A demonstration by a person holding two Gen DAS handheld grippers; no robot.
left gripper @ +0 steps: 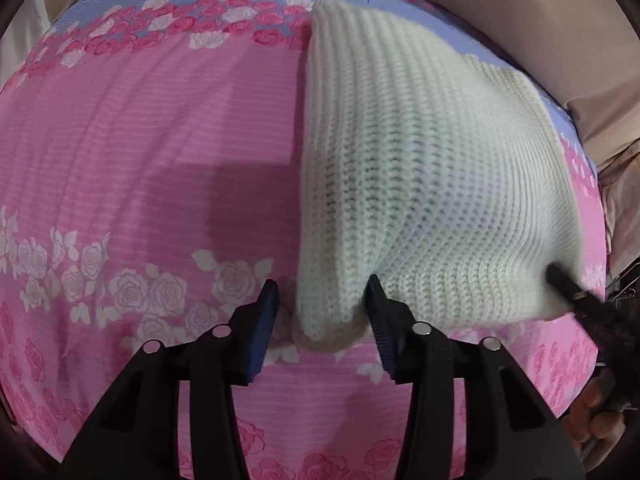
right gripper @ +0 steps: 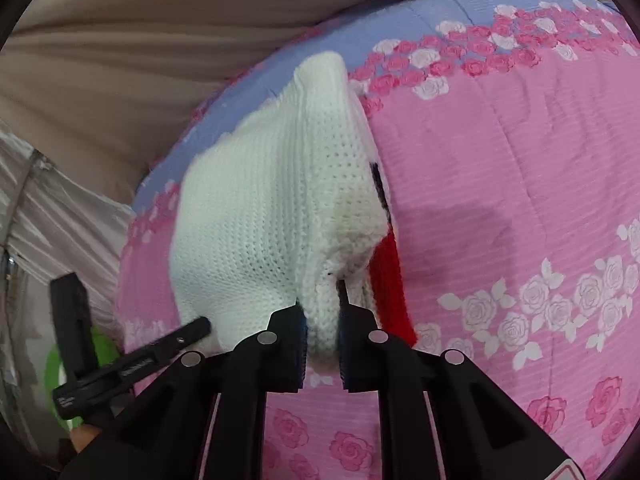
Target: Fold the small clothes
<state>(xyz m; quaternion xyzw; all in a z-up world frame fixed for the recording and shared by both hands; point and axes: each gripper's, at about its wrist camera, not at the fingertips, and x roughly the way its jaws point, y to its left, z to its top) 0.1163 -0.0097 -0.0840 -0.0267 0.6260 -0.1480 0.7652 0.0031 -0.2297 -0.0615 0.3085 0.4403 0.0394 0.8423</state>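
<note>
A white knitted garment (left gripper: 420, 184) lies partly lifted over the pink rose-print bedspread (left gripper: 140, 160). My left gripper (left gripper: 324, 300) has its jaws wide apart, with the garment's near left corner lying between them, unpinched. My right gripper (right gripper: 322, 312) is shut on the garment's (right gripper: 260, 208) near edge; a red and black part (right gripper: 386, 276) shows underneath. The right gripper also shows in the left wrist view (left gripper: 568, 288) at the garment's near right corner, and the left gripper shows in the right wrist view (right gripper: 192, 330).
A beige wall or headboard (right gripper: 160, 40) runs behind the bed. A beige cushion (left gripper: 608, 128) sits at the bed's right side. Grey fabric (right gripper: 48, 208) and a green-and-white object (right gripper: 56, 364) lie beside the bed.
</note>
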